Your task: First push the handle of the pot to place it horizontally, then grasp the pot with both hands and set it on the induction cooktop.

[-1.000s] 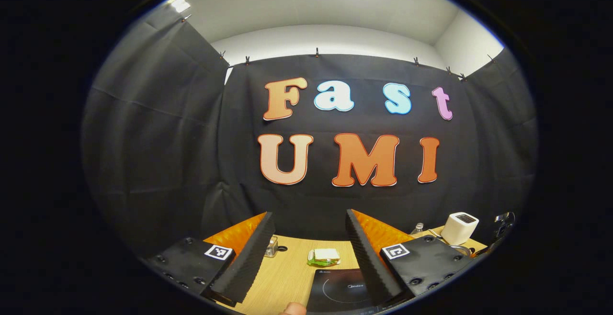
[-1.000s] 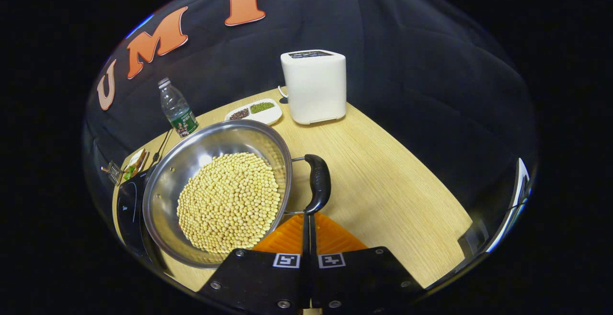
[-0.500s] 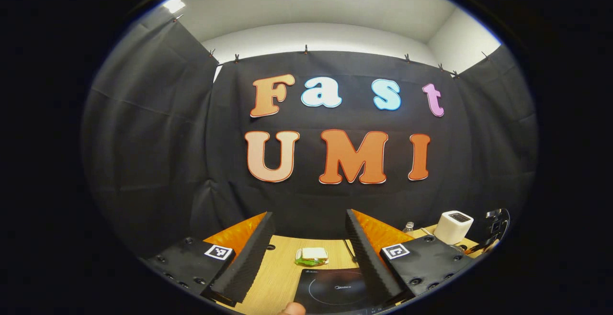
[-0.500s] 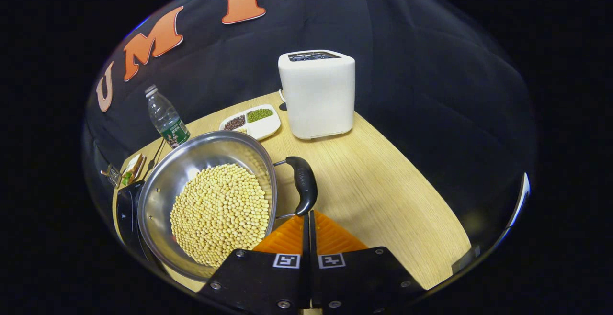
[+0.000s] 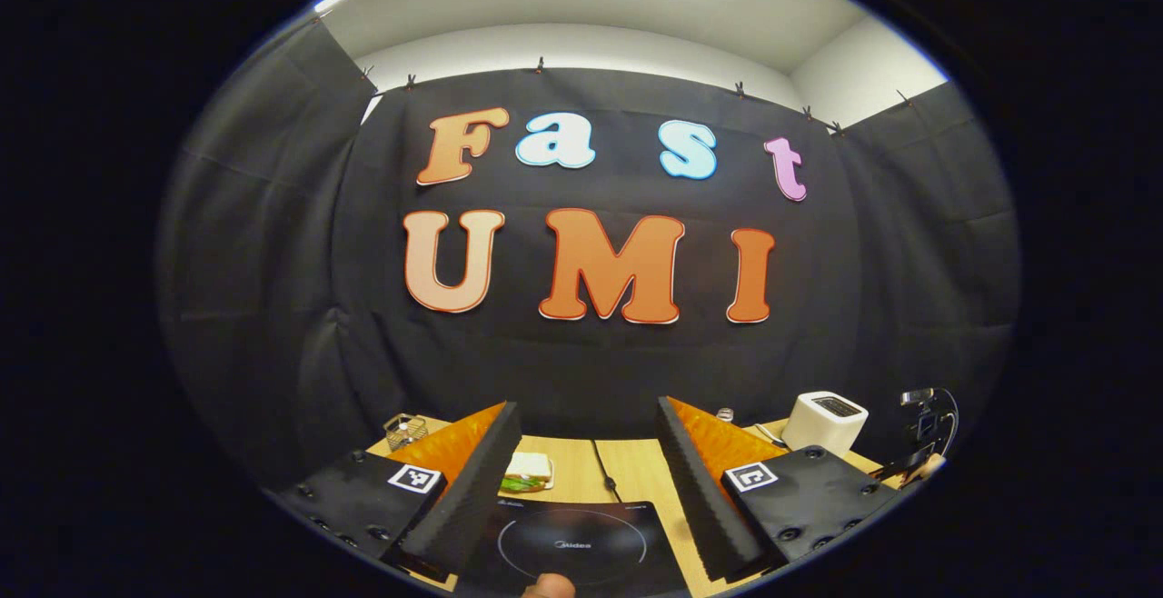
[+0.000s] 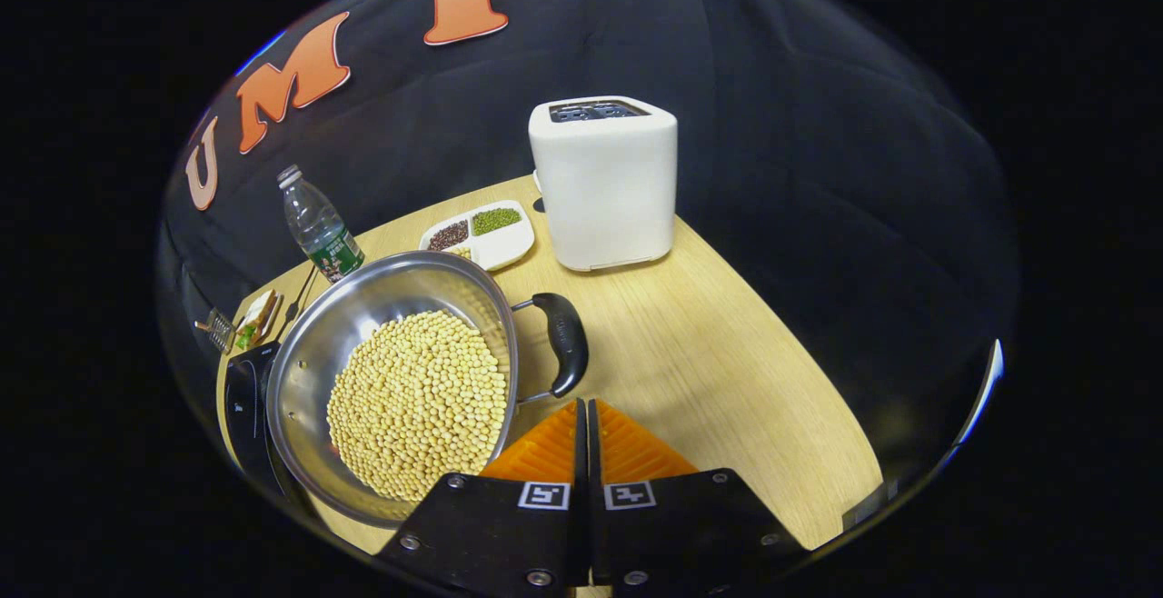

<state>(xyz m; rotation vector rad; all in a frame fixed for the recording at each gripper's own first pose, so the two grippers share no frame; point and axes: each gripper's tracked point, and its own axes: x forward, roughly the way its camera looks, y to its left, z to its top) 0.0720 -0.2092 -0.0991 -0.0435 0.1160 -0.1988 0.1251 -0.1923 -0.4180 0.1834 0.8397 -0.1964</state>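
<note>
One pot (image 6: 400,380), full of pale beans, sits on the table (image 6: 727,353) beside the induction cooktop (image 6: 243,407). Its black handle (image 6: 565,343) lies just ahead of the right gripper (image 6: 586,416), whose fingers are pressed together, empty. Left gripper (image 5: 581,462), spread wide, hangs over the cooktop, farther off.

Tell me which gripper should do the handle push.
Right. The right gripper, fingers closed together, sits just short of the pot's black handle in the right gripper view. The left gripper is open and hangs above the induction cooktop, pointing at the booth wall.
</note>
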